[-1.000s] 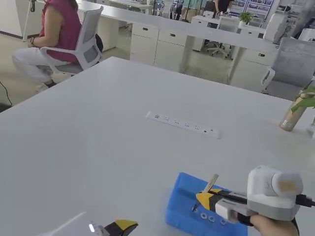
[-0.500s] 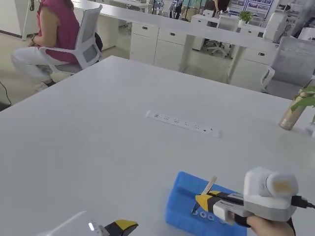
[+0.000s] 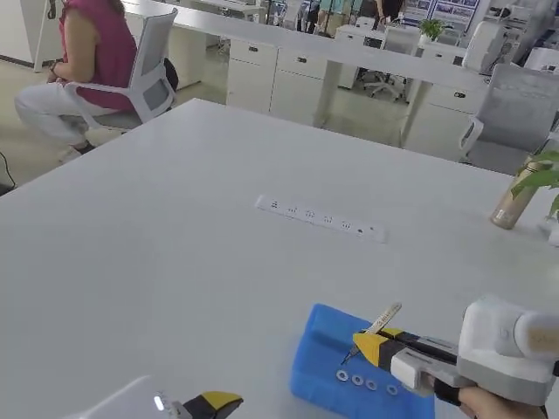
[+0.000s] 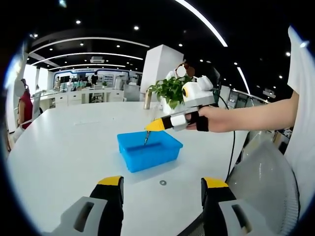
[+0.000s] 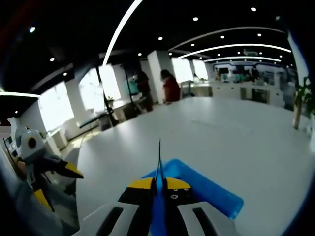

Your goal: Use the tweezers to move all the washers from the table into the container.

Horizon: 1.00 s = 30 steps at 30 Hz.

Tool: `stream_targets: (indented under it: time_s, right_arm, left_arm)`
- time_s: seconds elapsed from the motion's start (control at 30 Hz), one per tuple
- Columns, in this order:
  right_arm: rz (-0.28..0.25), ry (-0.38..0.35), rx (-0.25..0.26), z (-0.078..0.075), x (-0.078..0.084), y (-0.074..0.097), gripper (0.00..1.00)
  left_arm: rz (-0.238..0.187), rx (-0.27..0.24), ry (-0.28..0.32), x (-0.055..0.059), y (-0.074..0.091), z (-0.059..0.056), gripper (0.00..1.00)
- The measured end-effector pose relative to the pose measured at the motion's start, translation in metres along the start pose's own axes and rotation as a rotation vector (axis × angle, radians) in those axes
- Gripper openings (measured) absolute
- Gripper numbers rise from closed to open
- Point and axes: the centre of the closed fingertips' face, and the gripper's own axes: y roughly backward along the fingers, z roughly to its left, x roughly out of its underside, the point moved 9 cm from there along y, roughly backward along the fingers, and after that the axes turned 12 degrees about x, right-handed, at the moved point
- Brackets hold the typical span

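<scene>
Right tool drawn back, tweezers above container.

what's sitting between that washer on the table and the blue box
Nothing visible. In the left gripper view the washer lies on bare table, a little apart from the box and its nearer wall. The tweezers, clamped in the right gripper, point down over the box, not into that gap.

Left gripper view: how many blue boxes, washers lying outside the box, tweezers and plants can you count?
blue container: 1
loose washer: 1
tweezers: 1
plant: 1
Total: 4
</scene>
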Motion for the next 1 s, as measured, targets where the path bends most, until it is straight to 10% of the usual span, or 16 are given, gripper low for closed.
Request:
stream_targets:
  time_s: [0.3, 1.0]
  right_arm:
    - [-0.062, 0.0, -0.103, 0.029, -0.004, 0.023, 0.03]
    - [0.162, 0.083, -0.172, 0.051, 0.058, 0.017, 0.03]
  left_arm:
    - [0.005, 0.006, -0.002, 0.0, 0.0, -0.001, 0.63]
    - [0.028, 0.021, 0.002, 0.002, -0.002, -0.002, 0.63]
